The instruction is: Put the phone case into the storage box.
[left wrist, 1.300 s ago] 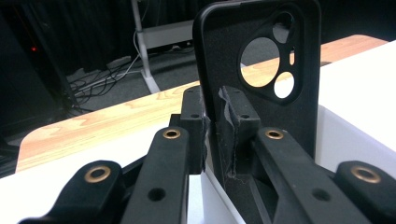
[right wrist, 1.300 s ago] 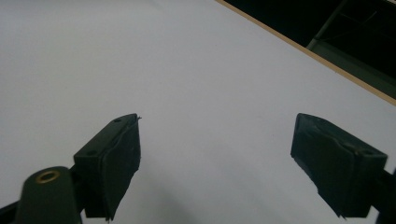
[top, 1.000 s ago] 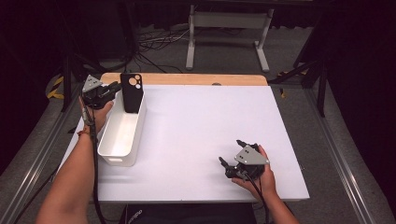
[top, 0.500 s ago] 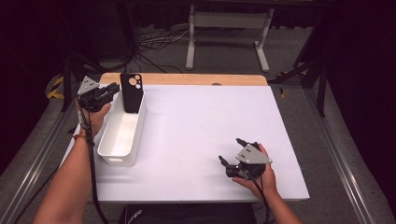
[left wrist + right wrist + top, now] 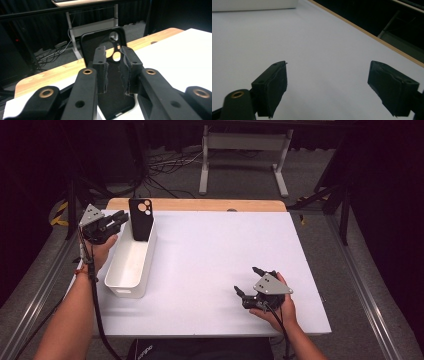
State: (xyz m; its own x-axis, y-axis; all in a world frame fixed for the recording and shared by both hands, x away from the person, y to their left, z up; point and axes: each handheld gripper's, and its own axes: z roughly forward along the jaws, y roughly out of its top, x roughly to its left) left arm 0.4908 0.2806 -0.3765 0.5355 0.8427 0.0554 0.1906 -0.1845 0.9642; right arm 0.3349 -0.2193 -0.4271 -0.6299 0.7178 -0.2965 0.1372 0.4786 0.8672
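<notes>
The step in hand appears to be the release of the phone case (image 5: 140,218) into the white bin (image 5: 131,264). The case stands upright at the far end of the bin, leaning against its far wall, camera cutout at the top. In the left gripper view the case (image 5: 110,100) stands just beyond the pads (image 5: 101,72), which show a narrow gap with nothing between them.

Left claw (image 5: 119,220): its jaws have just been opening by a small amount; they are released from the case and sit just to the left of it, near the far left corner of the tabletop (image 5: 210,250). The case is apart from the claw and supported by the bin alone.

Right claw (image 5: 250,282): spread wide, holding nothing, resting on the tabletop near the right front edge, well apart from the bin. The right gripper view shows both pads (image 5: 274,85) over bare white surface.

Container status: the bin holds the phone case only; the rest of its floor is bare.

Next move, as a judgement: withdraw the left claw to the left, clear of the bin rim, without brushing the case, since an upright lean could tip over at a light touch.
</notes>
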